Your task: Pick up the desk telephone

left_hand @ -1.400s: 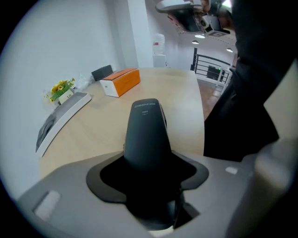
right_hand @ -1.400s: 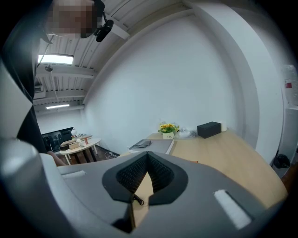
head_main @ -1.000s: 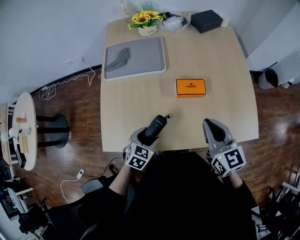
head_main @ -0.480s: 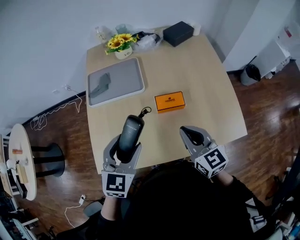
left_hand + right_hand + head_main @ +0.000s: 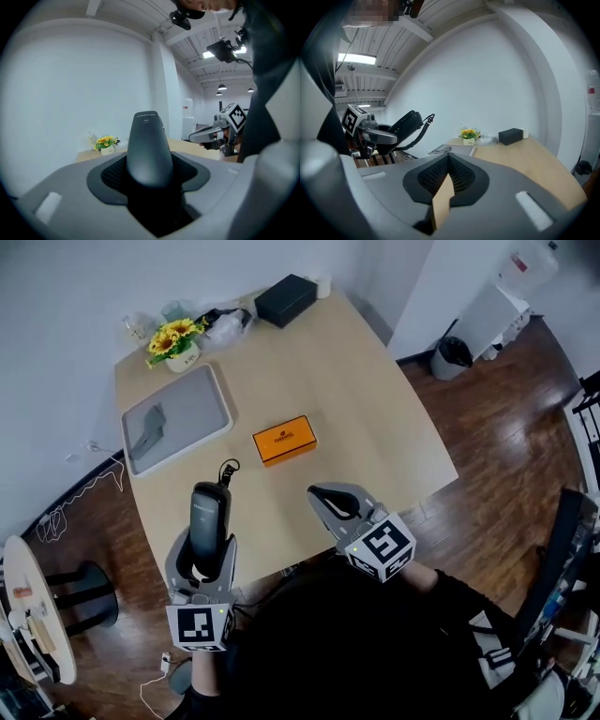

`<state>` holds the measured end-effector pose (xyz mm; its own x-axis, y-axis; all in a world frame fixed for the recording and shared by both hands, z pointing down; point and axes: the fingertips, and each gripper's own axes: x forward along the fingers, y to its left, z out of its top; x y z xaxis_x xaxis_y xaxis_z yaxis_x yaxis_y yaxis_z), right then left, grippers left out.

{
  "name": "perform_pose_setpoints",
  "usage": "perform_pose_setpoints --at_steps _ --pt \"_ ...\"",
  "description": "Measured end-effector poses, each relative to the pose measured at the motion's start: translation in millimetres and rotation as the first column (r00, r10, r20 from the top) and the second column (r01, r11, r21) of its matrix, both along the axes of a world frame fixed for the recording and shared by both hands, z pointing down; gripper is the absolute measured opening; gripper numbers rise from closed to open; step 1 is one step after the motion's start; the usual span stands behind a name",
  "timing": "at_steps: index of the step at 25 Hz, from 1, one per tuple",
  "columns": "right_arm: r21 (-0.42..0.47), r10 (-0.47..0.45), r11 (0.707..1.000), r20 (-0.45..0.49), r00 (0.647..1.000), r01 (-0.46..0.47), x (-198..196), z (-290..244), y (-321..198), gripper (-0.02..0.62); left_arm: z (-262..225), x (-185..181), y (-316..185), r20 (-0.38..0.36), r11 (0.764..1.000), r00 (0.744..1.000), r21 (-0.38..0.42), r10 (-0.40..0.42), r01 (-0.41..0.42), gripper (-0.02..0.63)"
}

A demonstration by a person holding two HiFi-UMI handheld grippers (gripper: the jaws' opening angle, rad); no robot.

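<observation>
The black telephone handset [image 5: 208,519] stands upright between the jaws of my left gripper [image 5: 202,557], which is shut on its lower half. It hangs over the front left edge of the wooden table [image 5: 366,399]. A coiled cord [image 5: 226,469] curls from its top. In the left gripper view the handset [image 5: 147,145] fills the middle. My right gripper [image 5: 334,502] is shut with nothing in it, over the table's front edge to the right. From the right gripper view the handset [image 5: 404,123] shows at left in the left gripper [image 5: 370,133]. No telephone base is in view.
An orange box [image 5: 284,440] lies mid-table. A grey tray [image 5: 187,395] with a grey item sits at the back left, beside a sunflower pot [image 5: 174,341], a plastic bag [image 5: 228,326] and a black box [image 5: 285,299]. A bin [image 5: 455,354] stands on the floor at the right.
My left gripper has drawn back leftwards with the handset, which now stands more upright off the table's front edge. The right gripper stays shut. The head view has swung round.
</observation>
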<state>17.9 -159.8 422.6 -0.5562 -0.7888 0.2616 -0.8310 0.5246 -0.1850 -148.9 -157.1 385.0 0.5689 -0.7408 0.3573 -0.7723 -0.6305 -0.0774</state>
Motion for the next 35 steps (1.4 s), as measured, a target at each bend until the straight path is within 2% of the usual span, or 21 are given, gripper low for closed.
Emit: perform_pose_setpoints --at_steps 21,26,35 --pt "0.049 -0.060 0.997 0.005 0.998 0.059 -7 -11 4 0.000 -2 3 -1 -0.012 1.000 1.000 0.007 0.002 -0.002 0.259" --pt "0.055 -0.097 0.994 -0.003 0.995 0.097 -14 -14 9 0.000 -2 4 2 0.000 1.000 1.000 0.007 0.007 -0.007 0.259" --pt "0.058 -0.086 0.995 0.016 0.996 0.085 -5 -20 18 0.000 -2 13 14 0.039 0.999 0.999 0.023 0.029 -0.030 0.260"
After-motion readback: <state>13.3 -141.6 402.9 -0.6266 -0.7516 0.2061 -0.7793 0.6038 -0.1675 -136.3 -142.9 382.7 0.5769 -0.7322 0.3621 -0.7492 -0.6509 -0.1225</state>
